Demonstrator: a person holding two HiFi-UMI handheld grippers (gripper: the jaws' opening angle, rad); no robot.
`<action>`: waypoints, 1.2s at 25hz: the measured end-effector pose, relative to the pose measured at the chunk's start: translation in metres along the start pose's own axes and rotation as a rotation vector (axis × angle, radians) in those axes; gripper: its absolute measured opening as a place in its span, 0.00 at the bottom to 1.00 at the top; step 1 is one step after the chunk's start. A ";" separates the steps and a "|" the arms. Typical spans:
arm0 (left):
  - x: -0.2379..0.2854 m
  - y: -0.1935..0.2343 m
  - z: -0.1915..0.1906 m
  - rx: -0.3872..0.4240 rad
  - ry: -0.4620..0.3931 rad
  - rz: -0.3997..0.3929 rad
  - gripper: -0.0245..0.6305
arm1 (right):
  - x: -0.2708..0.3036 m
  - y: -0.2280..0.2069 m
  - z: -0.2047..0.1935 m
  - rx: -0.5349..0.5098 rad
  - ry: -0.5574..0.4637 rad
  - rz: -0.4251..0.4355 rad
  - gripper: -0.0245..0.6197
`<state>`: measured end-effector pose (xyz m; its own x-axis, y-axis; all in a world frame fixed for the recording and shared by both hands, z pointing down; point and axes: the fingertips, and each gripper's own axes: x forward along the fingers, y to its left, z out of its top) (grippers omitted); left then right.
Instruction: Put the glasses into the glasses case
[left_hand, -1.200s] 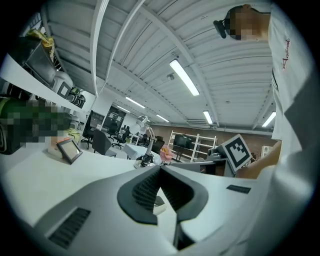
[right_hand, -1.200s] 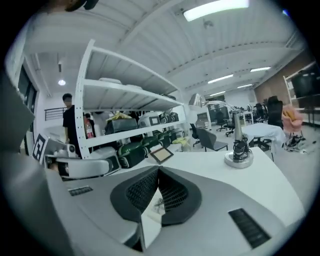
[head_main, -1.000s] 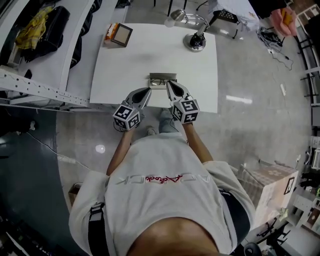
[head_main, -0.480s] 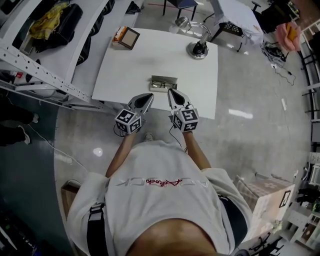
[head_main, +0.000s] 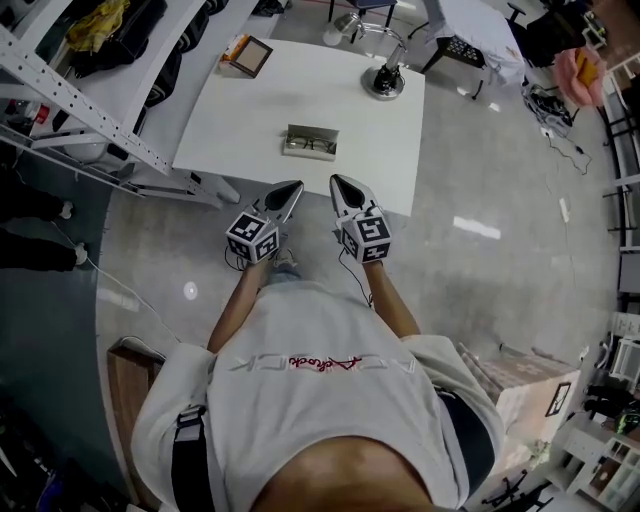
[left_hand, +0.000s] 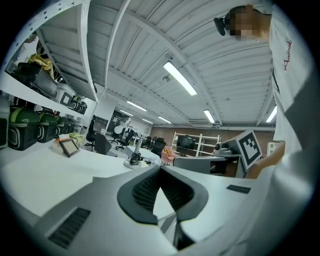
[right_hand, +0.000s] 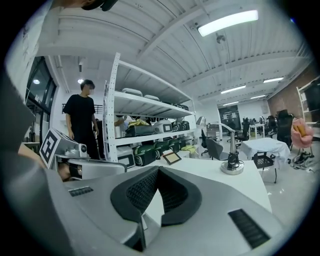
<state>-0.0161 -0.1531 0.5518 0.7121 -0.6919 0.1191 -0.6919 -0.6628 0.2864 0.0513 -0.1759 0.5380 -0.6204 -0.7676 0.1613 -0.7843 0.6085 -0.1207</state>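
1. Both tongs have drawn back since a second ago. Then their tips sat at the glasses case; now the left tongs and the right tongs hang side by side over the grey floor, just below the table's near edge, in the middle of the head view.
2. Left tongs: clenched. In the left gripper view the two dark pads meet at the tip, with nothing between them.
3. Right tongs: clenched as well. In the right gripper view the pads touch at the tip and hold nothing.
4. The glasses case lies open on the white table, upper centre of the head view, apart from both tongs. Its spot on the table is the same as in the earlier frames.
5. The glasses lie inside the case.
6. A round-based stand is at the table's upper right, and a small framed panel is at its upper left corner.
7. A metal shelf rack runs across the upper left of the head view.
8. At the left of the right gripper view, a person in black stands beside white shelves.
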 end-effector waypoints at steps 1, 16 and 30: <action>-0.002 -0.008 -0.002 -0.002 -0.002 0.001 0.05 | -0.007 0.001 -0.002 -0.001 0.001 0.002 0.06; -0.044 -0.095 -0.033 0.004 -0.009 0.012 0.05 | -0.099 0.039 -0.033 -0.003 0.019 0.017 0.06; -0.084 -0.134 -0.052 0.011 -0.023 0.035 0.05 | -0.138 0.072 -0.046 -0.019 0.016 0.042 0.06</action>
<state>0.0226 0.0084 0.5529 0.6844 -0.7212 0.1069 -0.7178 -0.6408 0.2723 0.0810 -0.0166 0.5524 -0.6522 -0.7382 0.1722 -0.7574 0.6438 -0.1086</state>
